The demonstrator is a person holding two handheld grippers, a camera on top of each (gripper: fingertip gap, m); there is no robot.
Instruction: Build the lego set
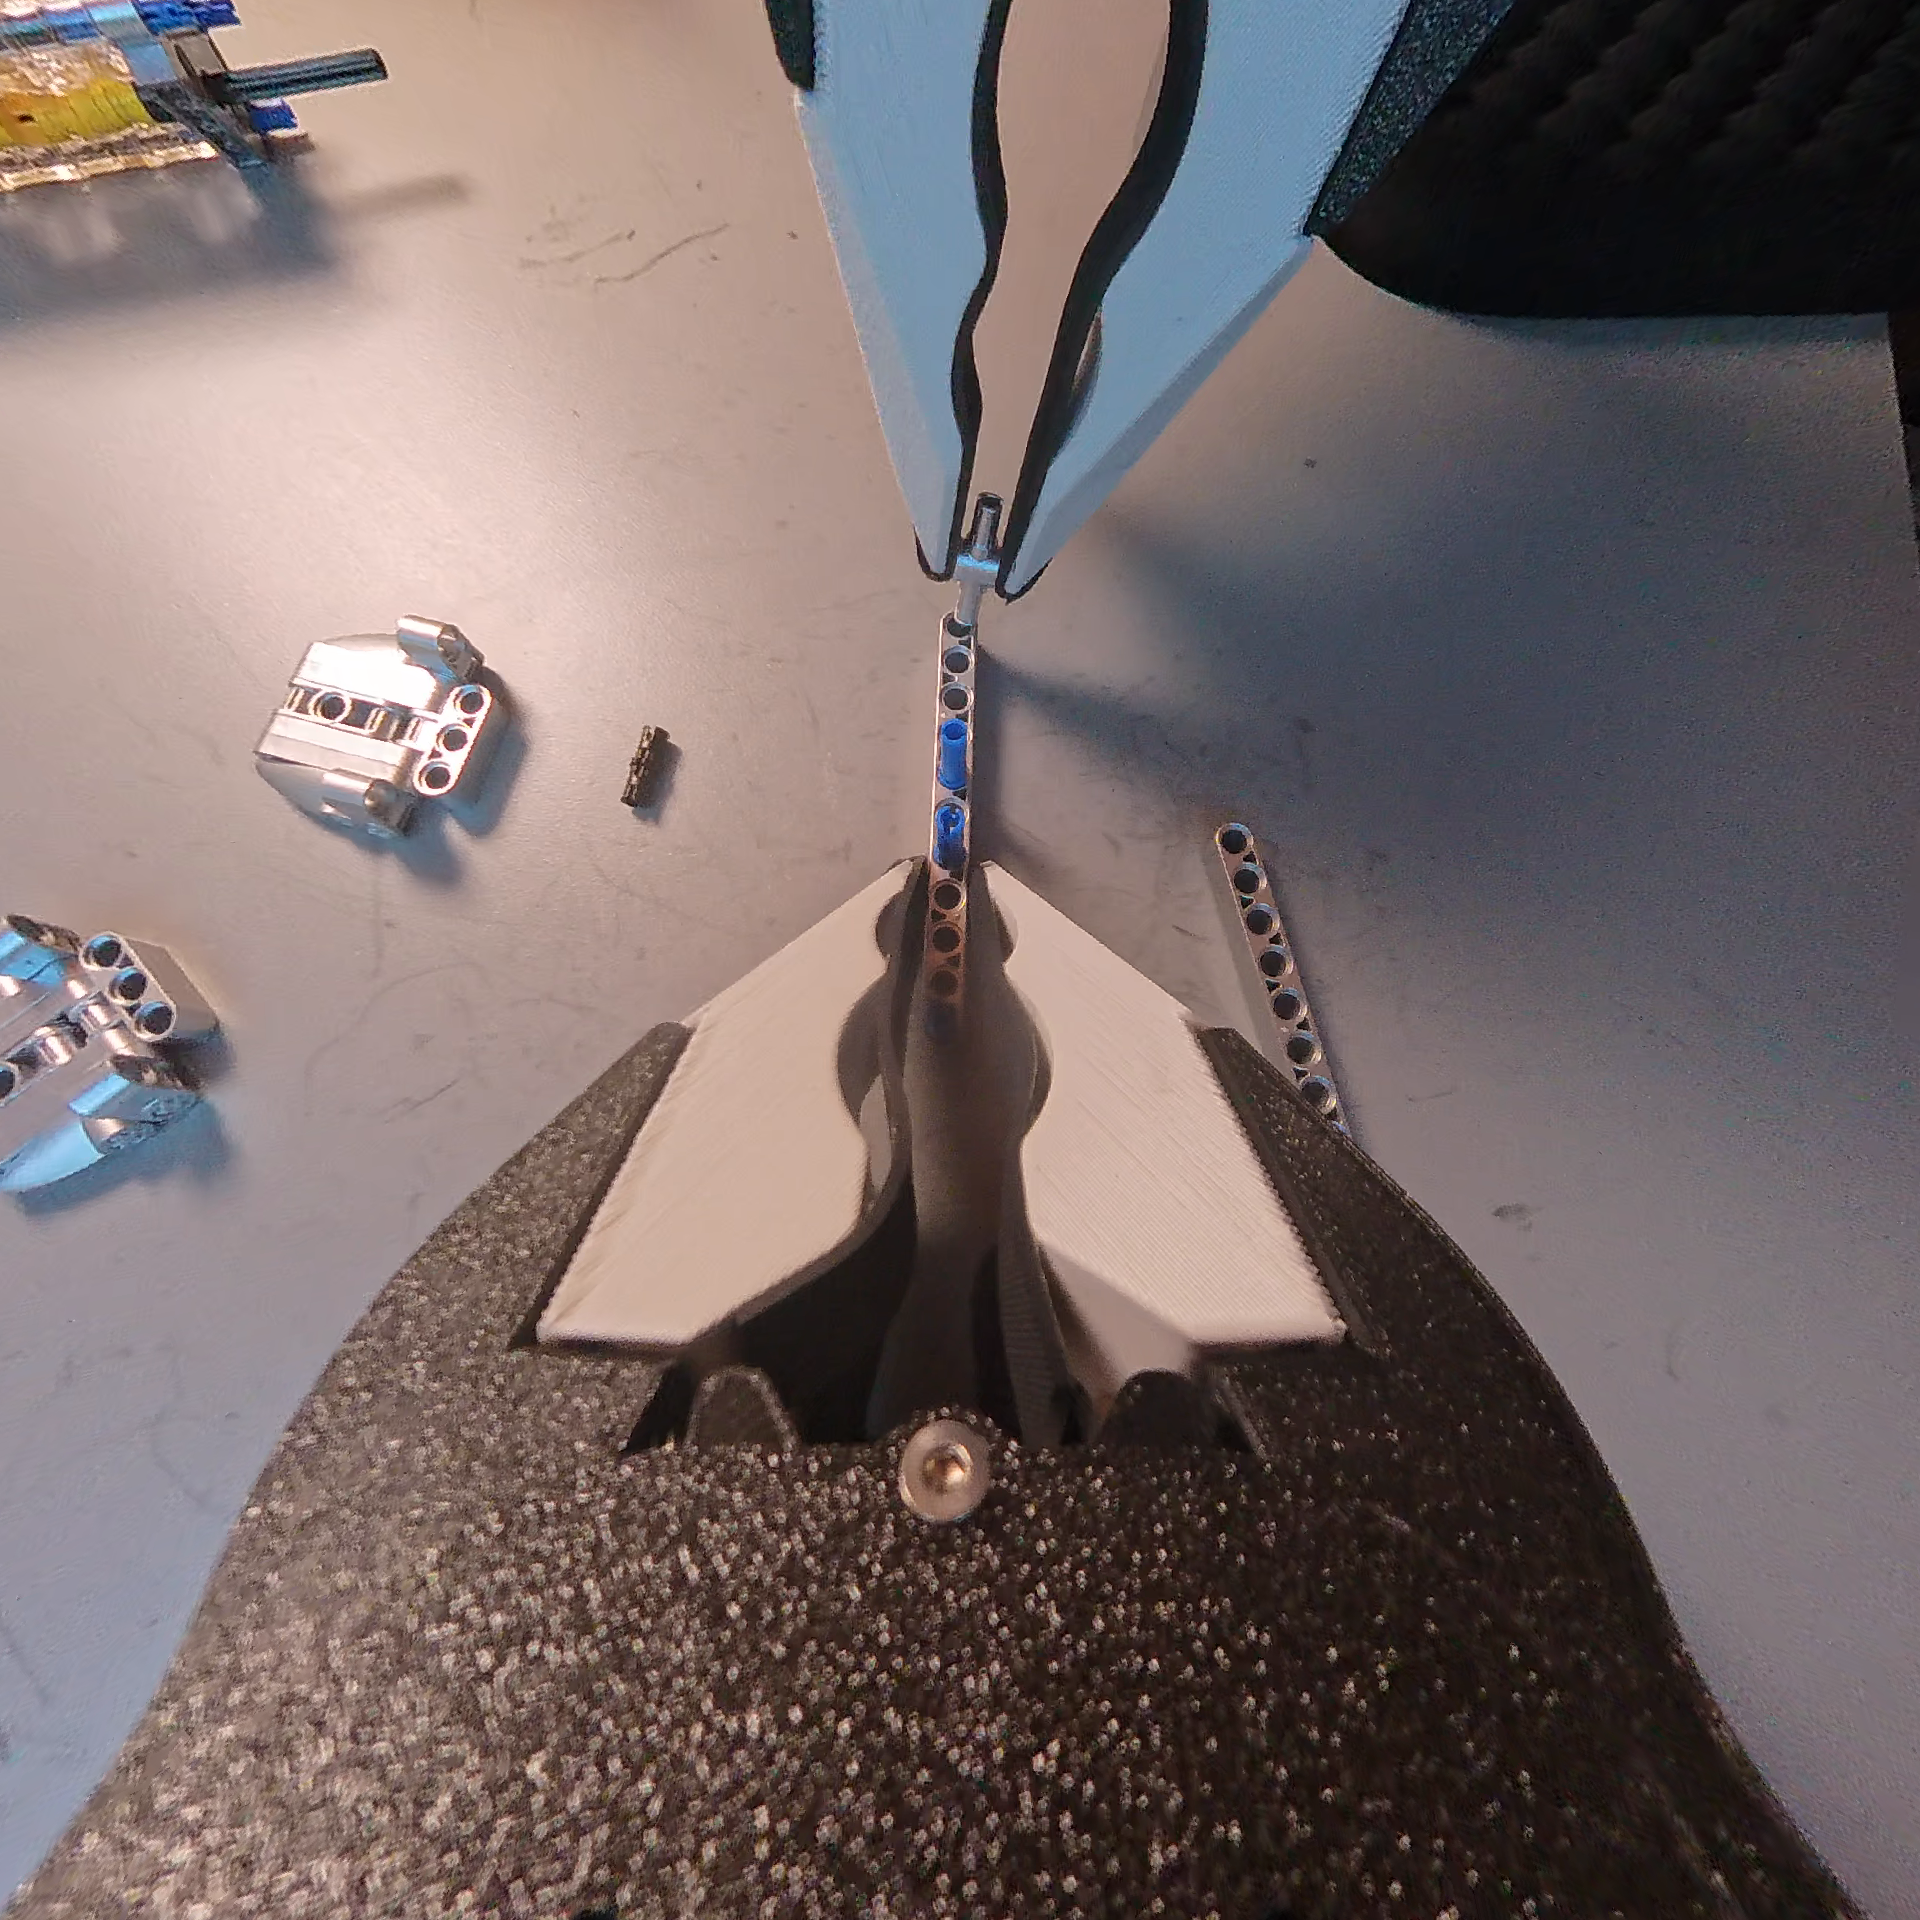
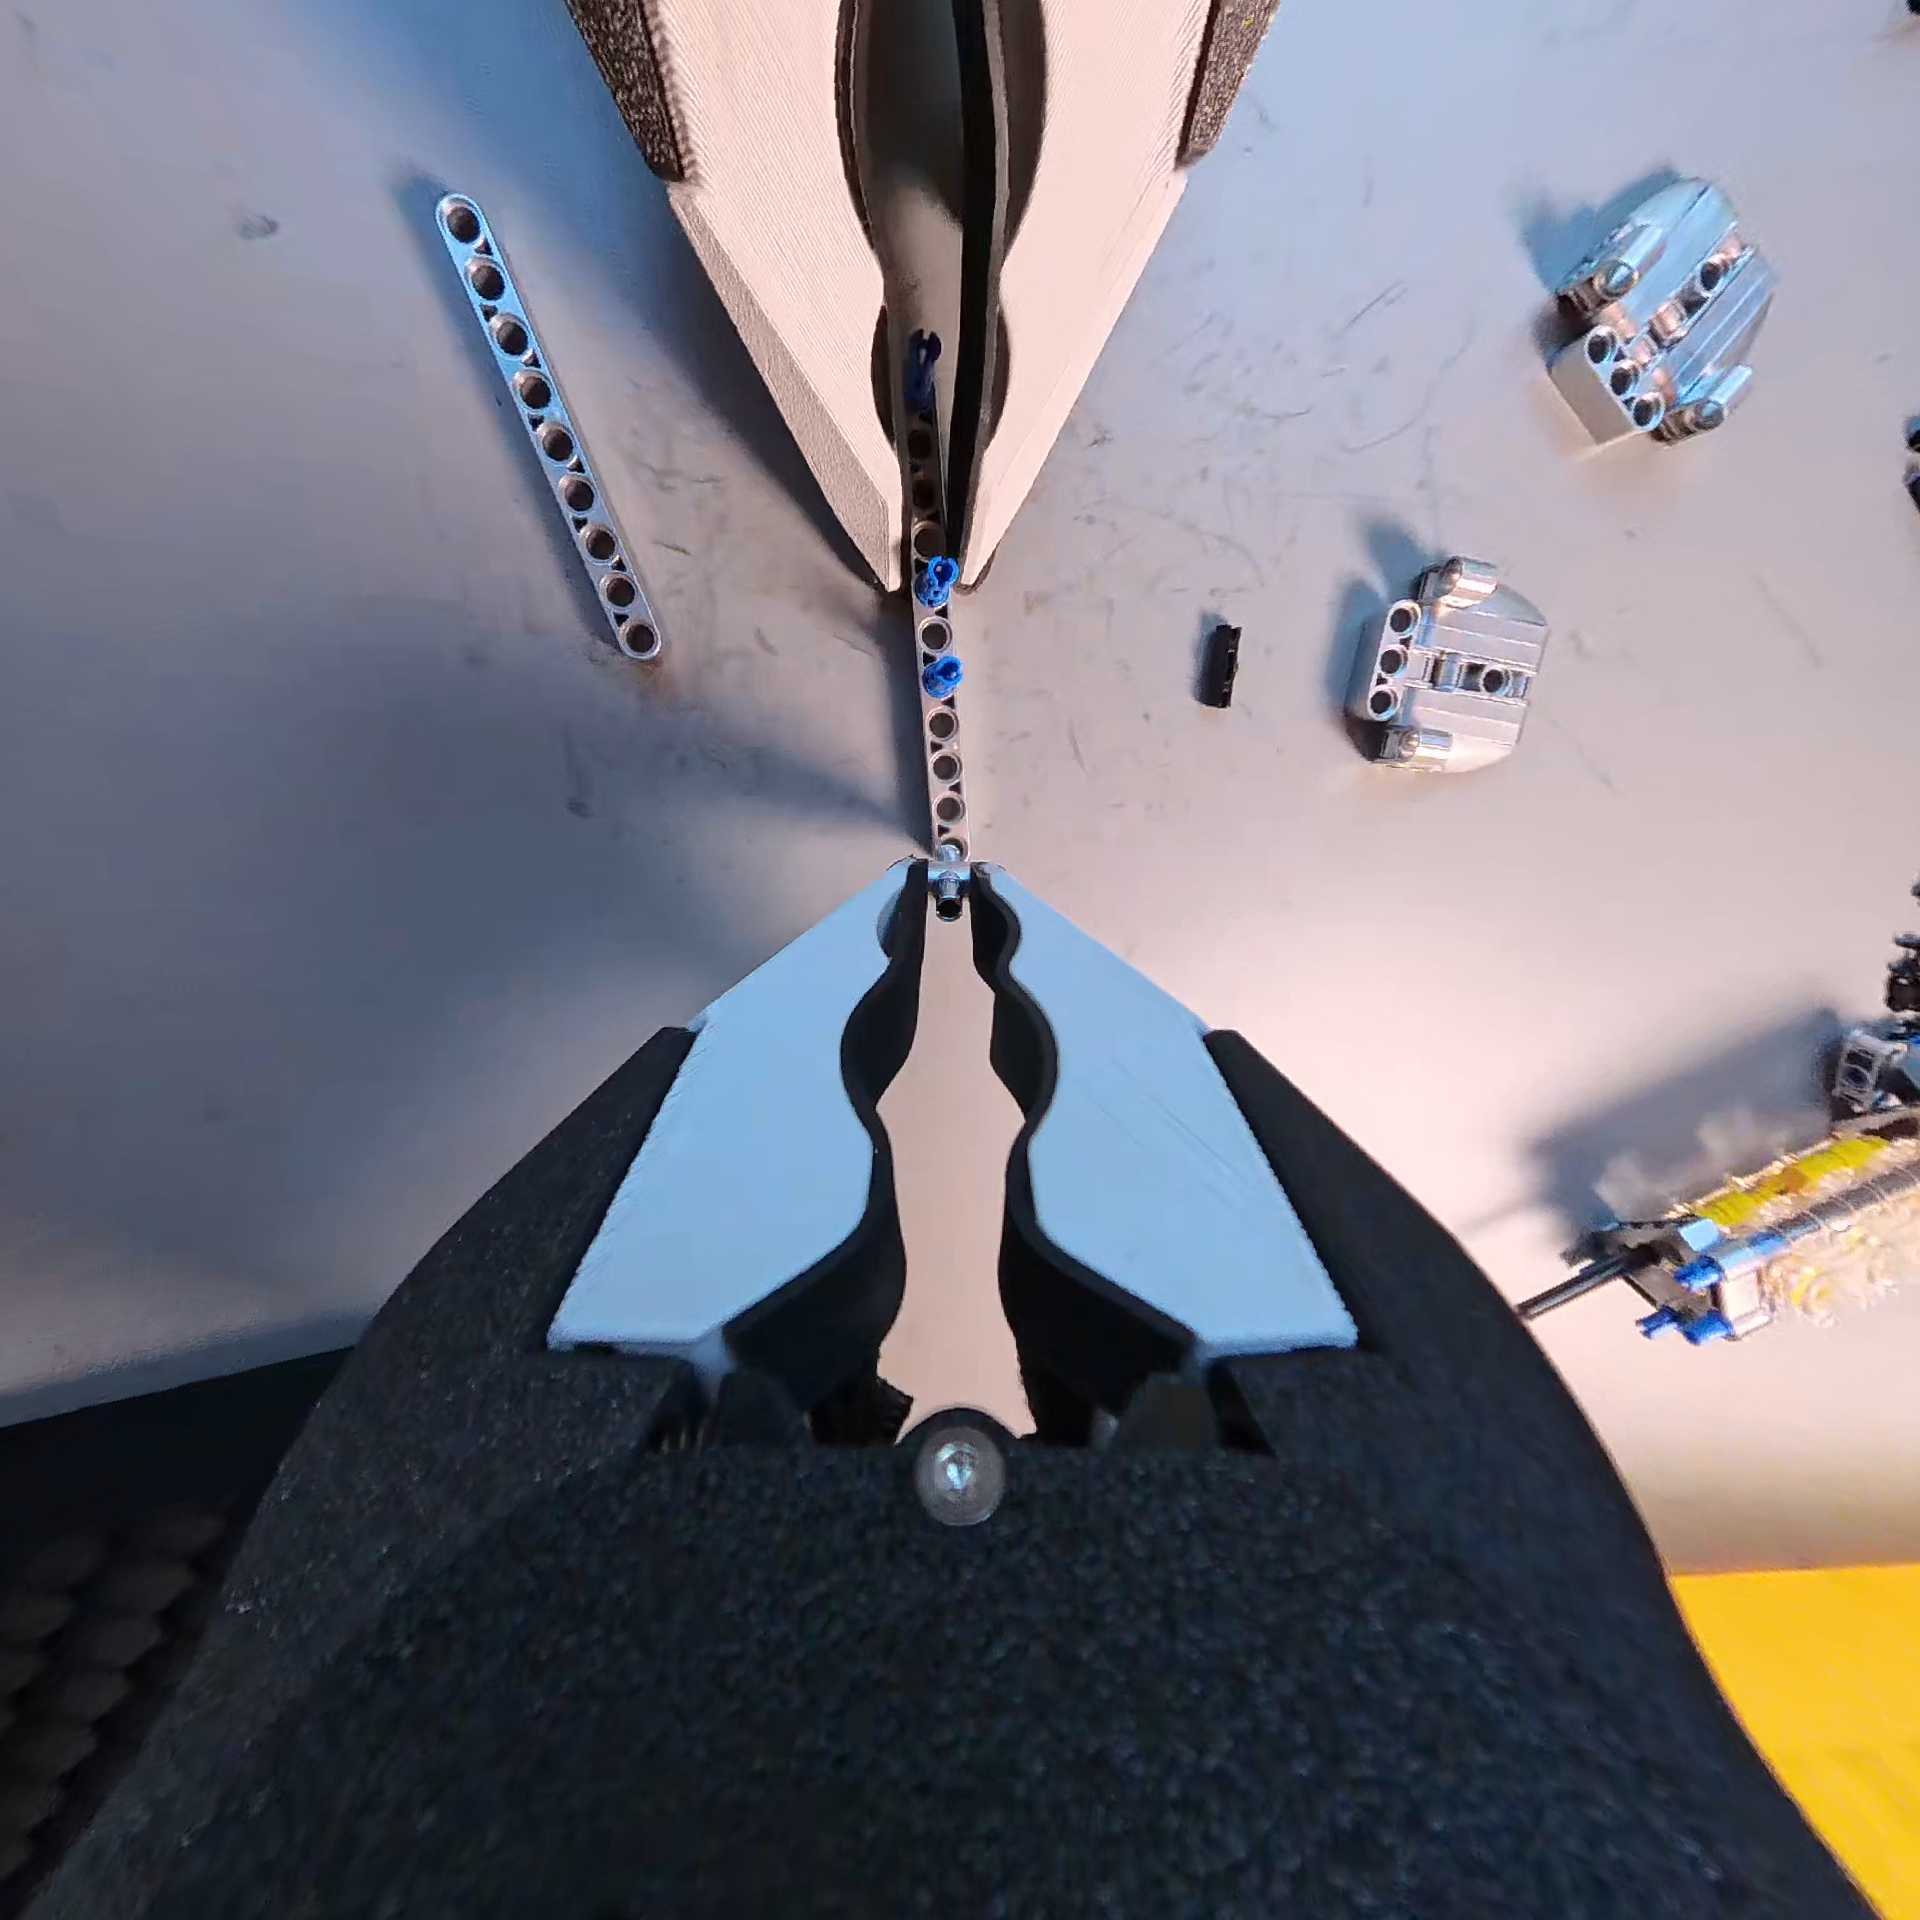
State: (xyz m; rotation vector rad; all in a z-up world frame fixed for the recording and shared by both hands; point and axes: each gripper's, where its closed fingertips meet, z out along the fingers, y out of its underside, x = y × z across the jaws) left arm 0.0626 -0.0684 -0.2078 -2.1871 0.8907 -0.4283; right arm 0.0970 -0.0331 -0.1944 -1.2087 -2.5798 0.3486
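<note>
Both grippers met over the grey table [image 1: 1455,675], tip to tip. My left gripper [image 1: 954,868] was closed on one end of a long grey perforated beam [image 1: 956,707], which ran straight out from between its white fingers [image 1: 790,1122] with the holes facing sideways. Two blue pins [image 1: 950,750] sat in holes near the beam's middle, and a third showed darker, back inside the jaws. My right gripper [image 2: 948,871] was pinched narrow on a small grey connector pin [image 2: 947,885] at the beam's far end; the pin touched the last hole, though I could not tell how far in it sat.

On the table just right of my left gripper lay a second perforated beam [image 1: 1276,966], flat, holes up. To the left lay a short black piece [image 1: 646,766], then a silver curved panel [image 1: 379,738], with another silver panel assembly [image 1: 94,1039] nearer, at the left edge. Far left stood a partly built model [image 1: 156,94] in yellow, blue and grey, with a black axle sticking out. In the right wrist view a yellow surface [image 2: 1808,1704] showed at the near right corner.
</note>
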